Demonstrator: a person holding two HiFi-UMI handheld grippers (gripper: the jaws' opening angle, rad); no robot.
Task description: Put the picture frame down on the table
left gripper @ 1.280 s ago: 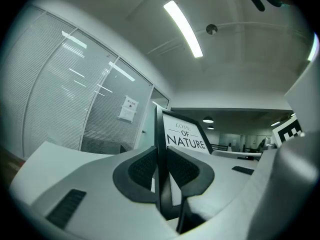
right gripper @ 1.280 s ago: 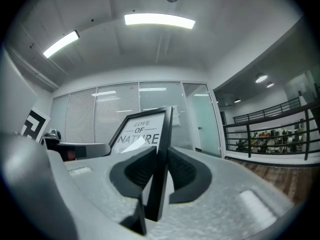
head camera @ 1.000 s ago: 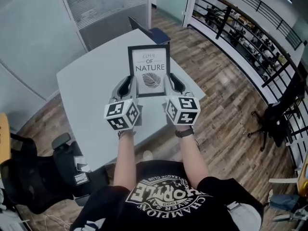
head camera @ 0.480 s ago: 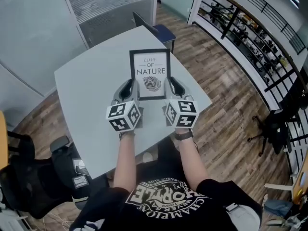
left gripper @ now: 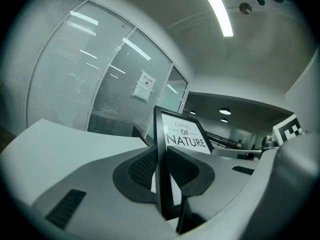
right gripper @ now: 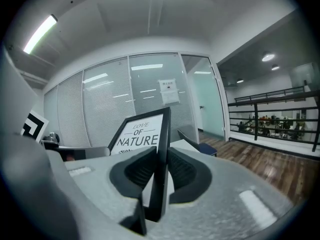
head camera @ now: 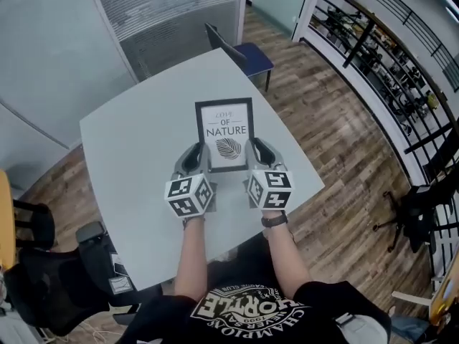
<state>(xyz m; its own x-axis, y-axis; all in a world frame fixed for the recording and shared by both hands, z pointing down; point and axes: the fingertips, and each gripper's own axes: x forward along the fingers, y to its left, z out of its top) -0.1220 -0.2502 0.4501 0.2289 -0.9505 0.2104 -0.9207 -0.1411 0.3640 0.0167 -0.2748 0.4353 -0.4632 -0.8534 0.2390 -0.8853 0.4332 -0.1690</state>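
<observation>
Left tool [head camera: 192,158], right tool [head camera: 259,153] clamped on picture frame [head camera: 224,133] edges, over table [head camera: 136,156]; blue chair [head camera: 249,56] beyond.

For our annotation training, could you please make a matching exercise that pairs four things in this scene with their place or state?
1 picture frame
2 left gripper
3 right gripper
4 chair

a shut on the frame's right edge
b at the table's far corner, blue seat
c black-bordered, held between both grippers
d shut on the frame's left edge

Pairs: 1-c, 2-d, 3-a, 4-b
</observation>
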